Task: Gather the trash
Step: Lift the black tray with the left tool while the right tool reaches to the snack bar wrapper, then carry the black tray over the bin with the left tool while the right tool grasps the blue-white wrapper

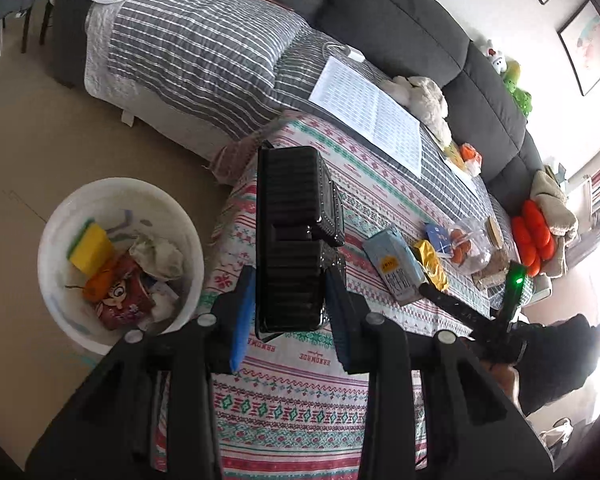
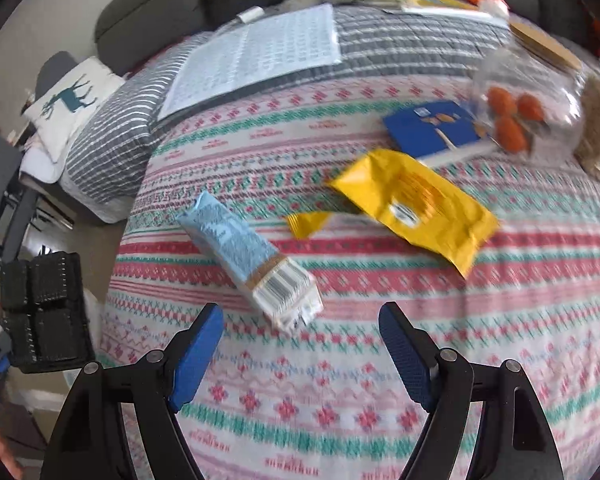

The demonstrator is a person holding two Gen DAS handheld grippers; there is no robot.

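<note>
My left gripper is shut on a black ribbed plastic tray and holds it over the patterned table's left edge. A white bin stands on the floor to the left with a yellow sponge, a red wrapper and crumpled paper inside. The same tray shows at the left of the right wrist view. My right gripper is open and empty just short of a light blue carton. Beyond it lie a yellow wrapper, a torn yellow scrap and a blue packet.
A clear jar with orange pieces lies at the table's far right. A printed sheet and a plush toy rest on the grey sofa behind. A gloved hand holds the other gripper at right.
</note>
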